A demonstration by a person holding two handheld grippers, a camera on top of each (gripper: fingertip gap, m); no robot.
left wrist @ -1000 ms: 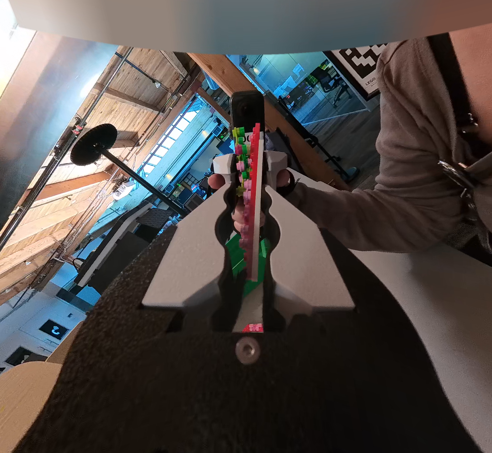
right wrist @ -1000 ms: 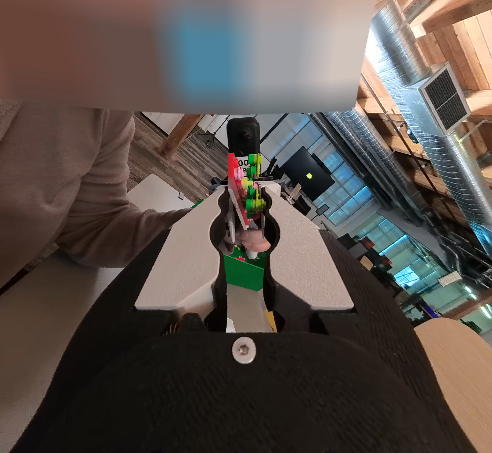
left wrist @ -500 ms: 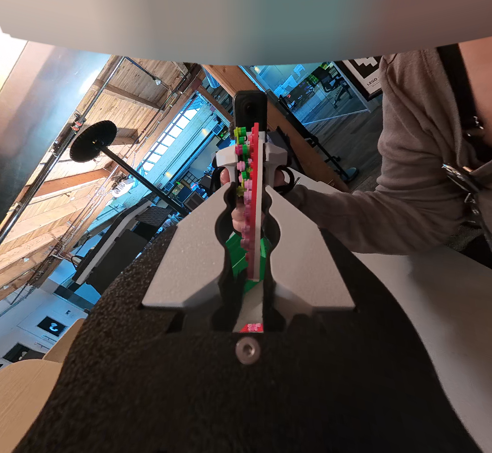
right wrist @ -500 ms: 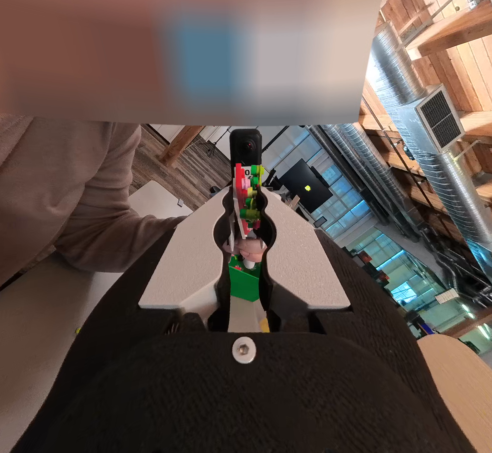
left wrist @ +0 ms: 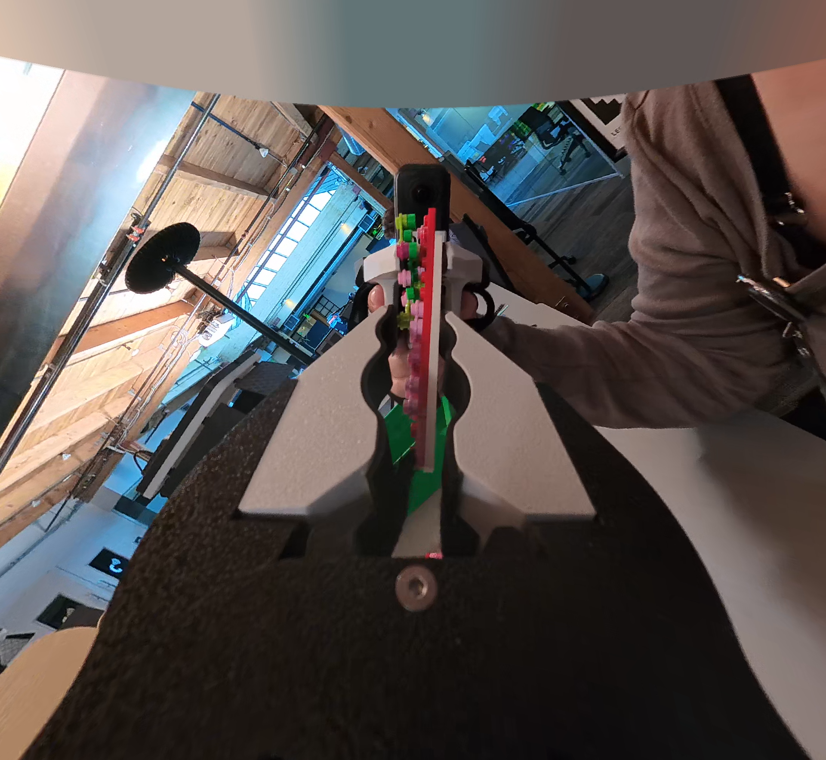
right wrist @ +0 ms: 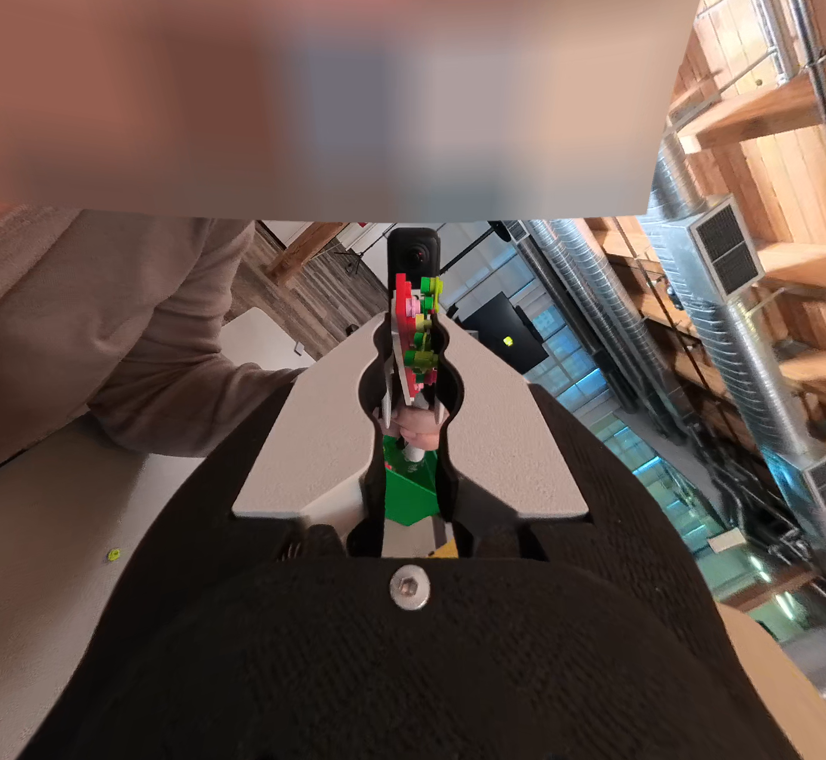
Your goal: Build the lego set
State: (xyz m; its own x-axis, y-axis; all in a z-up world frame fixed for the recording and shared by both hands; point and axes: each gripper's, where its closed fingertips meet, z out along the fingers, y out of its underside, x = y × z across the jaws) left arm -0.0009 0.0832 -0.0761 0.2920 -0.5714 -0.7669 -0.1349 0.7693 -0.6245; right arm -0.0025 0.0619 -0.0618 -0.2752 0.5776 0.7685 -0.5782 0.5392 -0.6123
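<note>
Room: both views look upward and across, with wooden ceiling beams and a silver duct (right wrist: 733,336) behind; compared with one second ago the horizon has tilted only a little, so the rig is almost at rest
Person: a grey sleeve (left wrist: 648,336) reaches in from the side to the far gripper; a white table (left wrist: 737,515) lies below it
Left gripper (left wrist: 413,323): its two white fingers are close together around the lego model, clamped on its edge as I judge; the opening looks the same as one second ago
Right gripper (right wrist: 413,327): seen face to face from the left one, each camera looking at the other; its fingers have come nearer to each other during the last second and now press the flowered side of the plate
Lego model (left wrist: 427,336): it is held in the air between the two grippers, above the table; a thin red plate on a white layer, seen on its edge, with pink and lime flower pieces (right wrist: 424,354) on one face; a green part (right wrist: 409,497) sits lower, but how it joins I cannot tell
Loose piece: one small lime stud (right wrist: 114,554) lies on the table, well apart from the model
Meaning: the narrowing looks like a squeeze to seat the flower pieces; the build seems far along, with small parts possibly left
</note>
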